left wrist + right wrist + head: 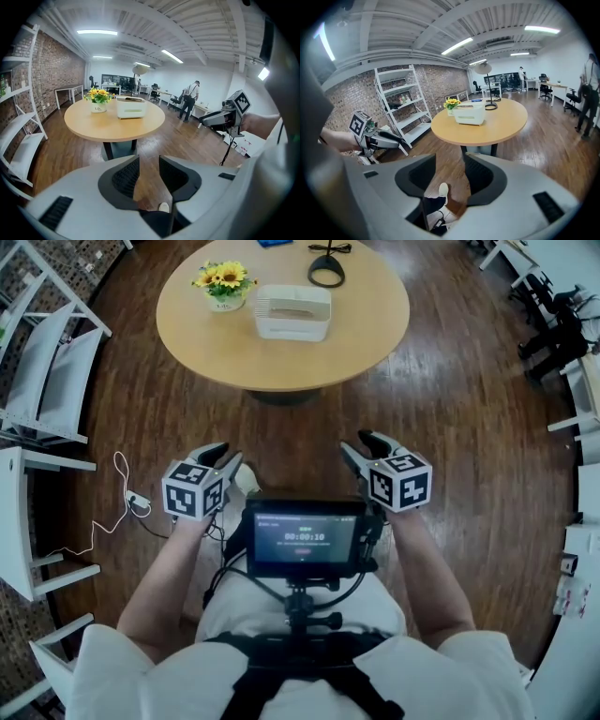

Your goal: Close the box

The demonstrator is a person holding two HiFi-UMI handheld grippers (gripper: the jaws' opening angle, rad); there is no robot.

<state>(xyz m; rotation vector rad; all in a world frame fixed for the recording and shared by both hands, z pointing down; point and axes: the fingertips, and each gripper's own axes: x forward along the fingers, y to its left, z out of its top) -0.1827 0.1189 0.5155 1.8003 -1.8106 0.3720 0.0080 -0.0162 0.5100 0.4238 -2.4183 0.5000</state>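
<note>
Box [292, 312] beyond left gripper [225, 457], right gripper [359, 446]

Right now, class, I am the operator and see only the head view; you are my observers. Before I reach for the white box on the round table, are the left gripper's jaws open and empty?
Observer: Yes. The left gripper view shows the left gripper with its jaws apart and only wooden floor between them.
Operator: And the right one?
Observer: The right gripper is open too. Its own view shows nothing held, just floor and the wearer's shoe below the gap.
Operator: Is anyone standing near the table?
Observer: Not near it. The left gripper view shows a person standing well beyond the table, back among the desks.
</note>
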